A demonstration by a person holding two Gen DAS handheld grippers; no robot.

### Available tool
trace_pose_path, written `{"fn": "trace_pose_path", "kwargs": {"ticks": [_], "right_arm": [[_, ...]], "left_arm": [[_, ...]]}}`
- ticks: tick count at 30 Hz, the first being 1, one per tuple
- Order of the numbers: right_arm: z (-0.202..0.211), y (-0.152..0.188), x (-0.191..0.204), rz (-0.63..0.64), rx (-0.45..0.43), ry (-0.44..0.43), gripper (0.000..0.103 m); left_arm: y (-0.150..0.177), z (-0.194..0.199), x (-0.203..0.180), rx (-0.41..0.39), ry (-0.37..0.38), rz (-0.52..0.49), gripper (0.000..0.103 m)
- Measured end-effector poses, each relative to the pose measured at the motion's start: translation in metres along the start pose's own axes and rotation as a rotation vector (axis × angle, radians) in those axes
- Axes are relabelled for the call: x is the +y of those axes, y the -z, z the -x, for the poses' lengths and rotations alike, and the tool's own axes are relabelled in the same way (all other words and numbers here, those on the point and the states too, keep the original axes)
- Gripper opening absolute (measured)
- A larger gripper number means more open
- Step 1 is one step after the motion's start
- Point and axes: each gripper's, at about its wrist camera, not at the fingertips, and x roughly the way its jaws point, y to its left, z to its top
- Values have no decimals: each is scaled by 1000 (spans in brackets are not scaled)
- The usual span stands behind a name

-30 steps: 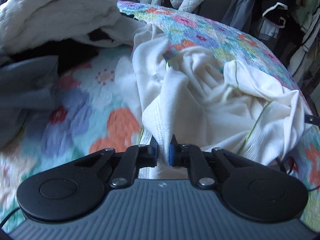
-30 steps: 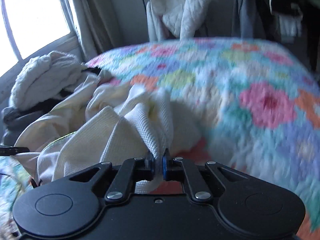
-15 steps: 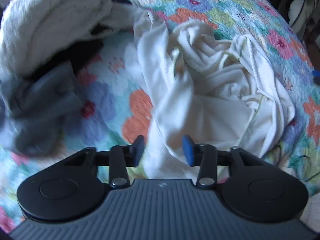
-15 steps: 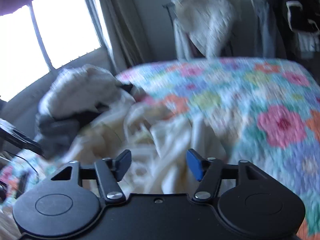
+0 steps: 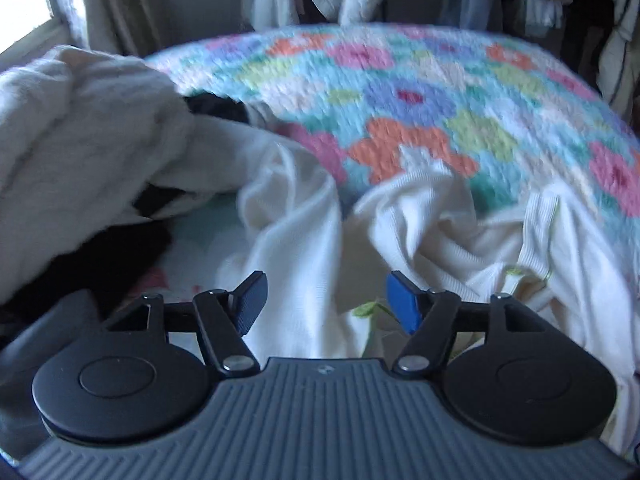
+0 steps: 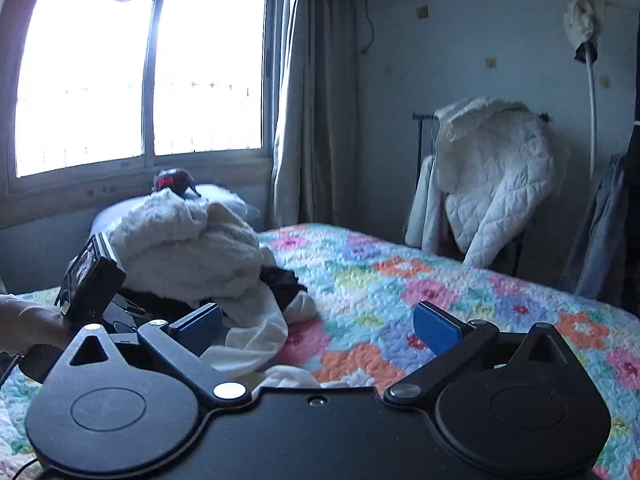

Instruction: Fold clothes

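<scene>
Cream garment (image 5: 304,240) crumpled, laundry pile (image 5: 80,128) perhaps overlapping

Daylight enters through the window (image 6: 140,76), blown out to white glare; the rest of the room reads dim and blue-tinted. Left wrist view shows motion blur across the quilt (image 5: 420,92). Both views bow strongly at the fisheye edges.

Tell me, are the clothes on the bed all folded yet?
Not yet. Nothing looks folded: the cream shirt lies crumpled on the flowery quilt. Nothing is in hand either: the left gripper and the right gripper are both opening with no cloth pinched. Still left: that shirt, plus the heap of white and dark clothes by the window.
</scene>
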Motion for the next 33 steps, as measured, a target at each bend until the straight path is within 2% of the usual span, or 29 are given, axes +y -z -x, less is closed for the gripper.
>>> {"fn": "trace_pose_path", "kwargs": {"ticks": [3, 4, 5, 7, 8, 9, 12, 14, 16, 19, 22, 25, 28, 29, 30, 32, 33], "right_arm": [[-42, 4, -21, -16, 140, -53, 102], [-53, 4, -29, -27, 185, -60, 102], [-64, 5, -38, -45, 231, -63, 102], [-86, 6, -55, -82, 322, -70, 102], [-94, 7, -63, -104, 361, -75, 102], [-100, 9, -72, -128, 397, -79, 102], [-113, 20, -87, -193, 477, -79, 102], [-118, 29, -92, -233, 515, -72, 102], [-125, 40, -98, -274, 551, -61, 102], [-133, 63, -107, -344, 593, -56, 102], [-120, 93, -121, -462, 574, -41, 102], [-102, 125, -134, -586, 534, -20, 102], [-89, 140, -142, -611, 486, 17, 102], [-86, 139, -140, -588, 492, 35, 102], [-83, 138, -139, -564, 497, 53, 102], [-77, 135, -137, -517, 507, 90, 102], [-77, 136, -139, -519, 521, 94, 102]], "left_arm": [[3, -55, -29, 143, -202, -251, 74], [5, -68, -32, 156, -232, -297, 74], [5, -77, -30, 158, -226, -302, 75], [5, -81, -16, 155, -152, -196, 62], [5, -78, -6, 140, -92, -128, 41], [9, -72, 2, 113, -68, -95, 24], [26, -52, 27, 26, -39, -9, 17], [41, -36, 50, -17, -51, 114, 15], [63, -18, 75, -21, -84, 280, 14], [103, 7, 94, 20, -151, 437, 14], [119, 14, 101, 90, -225, 500, 16], [90, 40, 97, -35, -291, 527, 19], [45, 69, 78, -219, -319, 421, 36], [32, 74, 69, -257, -309, 373, 51], [19, 74, 61, -276, -286, 331, 62], [-5, 60, 47, -279, -201, 278, 70], [-16, 46, 41, -255, -140, 258, 76]]}}
